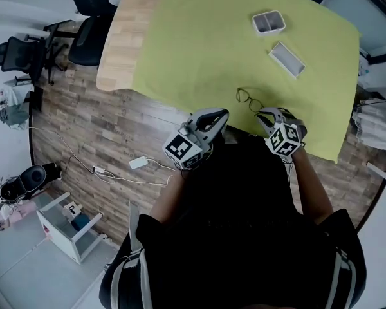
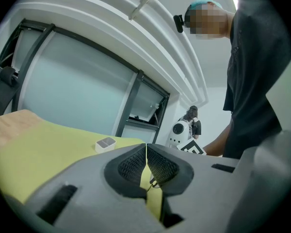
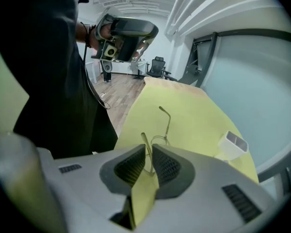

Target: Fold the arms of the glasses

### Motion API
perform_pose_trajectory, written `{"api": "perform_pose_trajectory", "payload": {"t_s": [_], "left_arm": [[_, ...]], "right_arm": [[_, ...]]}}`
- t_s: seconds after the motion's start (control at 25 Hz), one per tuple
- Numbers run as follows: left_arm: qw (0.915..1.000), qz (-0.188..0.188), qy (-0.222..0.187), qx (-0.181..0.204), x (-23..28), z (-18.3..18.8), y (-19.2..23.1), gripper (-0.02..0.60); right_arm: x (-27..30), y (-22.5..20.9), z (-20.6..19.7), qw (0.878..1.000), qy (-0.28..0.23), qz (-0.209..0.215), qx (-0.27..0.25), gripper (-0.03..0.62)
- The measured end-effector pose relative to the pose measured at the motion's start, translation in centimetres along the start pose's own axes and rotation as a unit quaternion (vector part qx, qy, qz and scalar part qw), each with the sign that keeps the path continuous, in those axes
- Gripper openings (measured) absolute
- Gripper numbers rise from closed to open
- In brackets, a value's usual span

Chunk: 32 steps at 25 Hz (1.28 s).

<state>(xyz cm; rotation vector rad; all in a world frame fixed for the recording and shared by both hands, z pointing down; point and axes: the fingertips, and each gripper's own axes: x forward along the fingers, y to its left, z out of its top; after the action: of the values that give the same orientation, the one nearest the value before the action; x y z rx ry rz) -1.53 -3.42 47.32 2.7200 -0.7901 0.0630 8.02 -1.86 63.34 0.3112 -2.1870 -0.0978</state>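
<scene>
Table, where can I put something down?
The cloth is bare left and middle, between the wooden strip and the square tray and long tray. It's crowded far right by those trays, and at the near edge around the glasses, left gripper and right gripper.

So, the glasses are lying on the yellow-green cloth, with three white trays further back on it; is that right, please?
Not quite: only two white trays sit further back, not three. They are a divided tray and a long tray, as the head view shows. The glasses do lie on the yellow-green cloth.
</scene>
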Motion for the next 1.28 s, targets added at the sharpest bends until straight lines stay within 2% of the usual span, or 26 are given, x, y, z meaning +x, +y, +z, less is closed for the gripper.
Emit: {"api": "perform_pose_trajectory", "payload": {"t_s": [0.16, 0.52, 0.64, 0.76, 0.88, 1.28], "left_arm": [[1.0, 0.004, -0.001, 0.007, -0.3, -0.1, -0.1, 0.023], [0.9998, 0.019, -0.001, -0.007, -1.1, -0.1, 0.8, 0.023], [0.9998, 0.018, 0.001, 0.001, -1.4, -0.5, 1.2, 0.023], [0.9996, 0.024, -0.001, -0.013, -1.6, -0.5, 1.3, 0.023], [0.9989, 0.032, 0.001, -0.034, -1.6, 0.6, 1.3, 0.023], [0.9984, 0.045, 0.001, -0.033, -2.7, 1.1, 2.1, 0.023]], "right_arm": [[0.6, 0.0, -0.1, 0.999, 0.006, 0.0, -0.033, 0.037], [2.0, -1.0, 0.9, 0.999, 0.011, 0.016, -0.049, 0.037], [2.8, -1.3, 1.5, 0.998, 0.01, 0.022, -0.059, 0.037], [3.9, -1.6, 1.8, 0.997, 0.009, 0.028, -0.07, 0.037], [4.8, -2.0, 2.1, 0.997, 0.011, 0.034, -0.069, 0.037], [8.0, -2.1, 2.3, 0.996, 0.012, 0.063, -0.057, 0.037]]}}
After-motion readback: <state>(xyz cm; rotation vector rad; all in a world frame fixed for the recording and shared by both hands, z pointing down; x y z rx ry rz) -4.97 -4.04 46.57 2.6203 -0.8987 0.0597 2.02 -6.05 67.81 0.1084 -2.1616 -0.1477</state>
